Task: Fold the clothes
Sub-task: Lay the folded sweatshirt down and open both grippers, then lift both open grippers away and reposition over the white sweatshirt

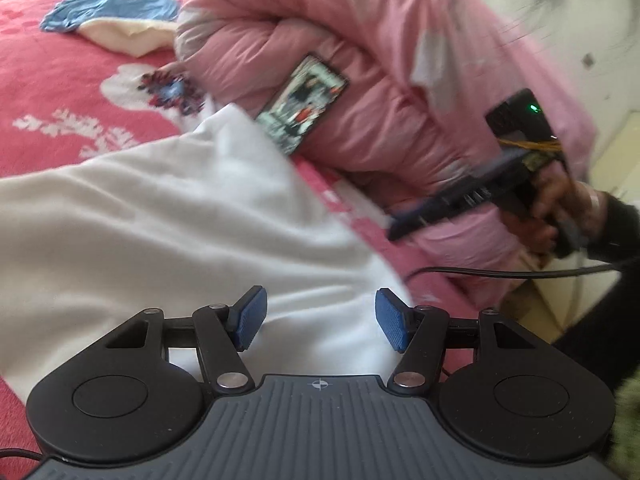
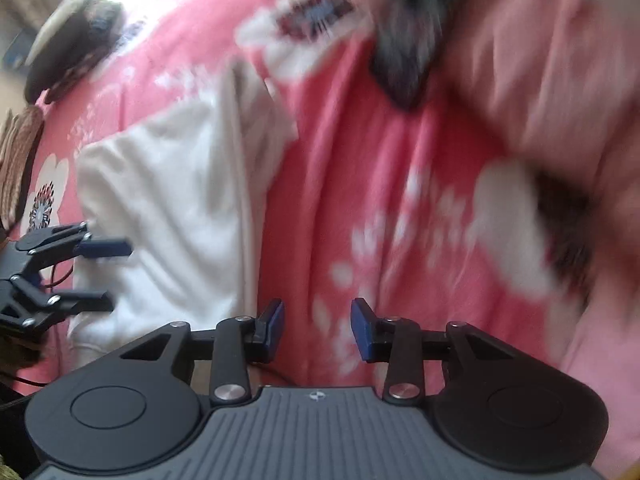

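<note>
two grippers are with us, both with fingers spread and nothing between them. nearest, our left gripper (image 1: 318, 326) hovers with its blue pads (image 1: 251, 318) parted over the white garment (image 1: 160, 216), which lies rumpled directly under and ahead of it on the red floral blanket (image 1: 52, 92). our right gripper (image 2: 317, 330) is likewise apart-fingered, over bare blanket (image 2: 360, 168), with the white garment (image 2: 168, 200) to its left; the left gripper (image 2: 92, 276) shows at that garment's near left edge, jaws apart. ahead and to the right of the left gripper, the right gripper (image 1: 460, 196) appears in a hand (image 1: 560, 208), blurred. beyond it lies a pink puffer jacket (image 1: 340, 60) with a rectangular patch (image 1: 302, 104), bunched at the far edge of the white garment. farthest ahead-left of the left gripper, a blue cloth (image 1: 112, 6) sits on a cream one (image 1: 124, 36). in the right wrist view the jacket (image 2: 540, 60) is heavily blurred, with a dark fur trim (image 2: 416, 36).
</note>
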A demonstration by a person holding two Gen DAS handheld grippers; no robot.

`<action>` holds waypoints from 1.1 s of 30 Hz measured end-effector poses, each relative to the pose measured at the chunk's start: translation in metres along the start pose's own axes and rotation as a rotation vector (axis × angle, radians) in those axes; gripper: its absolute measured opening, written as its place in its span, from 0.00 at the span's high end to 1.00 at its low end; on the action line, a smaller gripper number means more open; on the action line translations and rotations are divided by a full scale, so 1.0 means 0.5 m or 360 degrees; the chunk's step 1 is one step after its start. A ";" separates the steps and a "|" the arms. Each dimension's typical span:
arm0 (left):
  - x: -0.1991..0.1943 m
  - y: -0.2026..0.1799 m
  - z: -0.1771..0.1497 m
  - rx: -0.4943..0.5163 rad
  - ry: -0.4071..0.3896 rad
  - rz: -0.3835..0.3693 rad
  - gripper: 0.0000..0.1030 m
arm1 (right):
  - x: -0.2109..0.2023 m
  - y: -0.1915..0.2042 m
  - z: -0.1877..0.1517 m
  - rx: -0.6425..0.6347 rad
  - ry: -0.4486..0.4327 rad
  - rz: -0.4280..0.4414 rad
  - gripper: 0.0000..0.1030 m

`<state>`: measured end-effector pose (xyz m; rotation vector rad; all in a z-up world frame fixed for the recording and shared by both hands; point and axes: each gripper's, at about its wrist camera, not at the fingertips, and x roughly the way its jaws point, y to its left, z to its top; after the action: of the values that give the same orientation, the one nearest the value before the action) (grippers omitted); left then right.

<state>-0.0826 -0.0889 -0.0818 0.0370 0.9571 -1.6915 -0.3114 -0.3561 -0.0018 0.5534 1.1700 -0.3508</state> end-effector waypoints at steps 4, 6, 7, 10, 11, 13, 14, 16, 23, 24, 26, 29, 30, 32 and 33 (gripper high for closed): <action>-0.019 -0.010 -0.013 0.0002 0.0018 -0.0127 0.42 | -0.028 0.061 0.018 -0.0260 -0.0223 0.0227 0.64; -0.025 -0.011 -0.021 -0.0029 0.0022 -0.0163 0.42 | -0.017 0.112 0.021 -0.0400 -0.0267 0.0392 0.64; -0.029 -0.009 -0.024 -0.0054 0.0020 -0.0167 0.42 | -0.006 0.134 0.028 -0.0479 -0.0238 0.0480 0.66; -0.048 -0.002 -0.036 -0.0127 0.0003 -0.0177 0.42 | 0.033 0.189 0.029 -0.0674 -0.0085 0.0677 0.68; -0.056 -0.001 -0.041 -0.0138 0.0002 -0.0185 0.42 | 0.047 0.205 0.022 -0.0721 -0.0006 0.0732 0.68; -0.069 -0.001 -0.054 -0.0144 0.0023 -0.0210 0.42 | 0.073 0.224 0.003 -0.0796 0.0168 0.0769 0.71; -0.069 -0.002 -0.064 -0.0144 0.0056 -0.0225 0.42 | 0.081 0.228 -0.007 -0.0841 0.0235 0.0753 0.71; -0.052 -0.008 -0.094 -0.0107 0.0152 -0.0167 0.42 | 0.097 0.222 -0.028 -0.0883 0.0289 0.0659 0.73; -0.007 -0.031 -0.155 0.0056 0.0226 0.0018 0.39 | 0.117 0.238 -0.062 -0.0898 0.0242 0.0542 0.73; -0.014 -0.028 -0.152 0.0019 0.0222 -0.0007 0.39 | 0.107 0.237 -0.057 -0.0893 0.0245 0.0566 0.73; -0.028 -0.021 -0.151 -0.0057 0.0205 -0.0060 0.39 | 0.078 0.224 -0.030 -0.0853 0.0207 0.0693 0.71; -0.026 -0.013 -0.162 -0.0101 0.0205 -0.0045 0.39 | 0.055 0.221 -0.018 -0.0896 0.0244 0.0826 0.71; -0.022 -0.012 -0.167 -0.0107 0.0200 -0.0034 0.39 | 0.066 0.223 -0.029 -0.0938 0.0296 0.0797 0.71; -0.012 -0.006 -0.177 -0.0137 0.0180 -0.0037 0.39 | 0.127 0.232 -0.073 -0.1066 0.0482 0.0586 0.76; -0.008 -0.003 -0.179 -0.0161 0.0175 -0.0044 0.39 | 0.156 0.240 -0.100 -0.1156 0.0542 0.0497 0.80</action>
<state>-0.1215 -0.0319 -0.1389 0.0507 1.1290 -1.6778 -0.2579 -0.2275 -0.0616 0.1449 1.4062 0.4481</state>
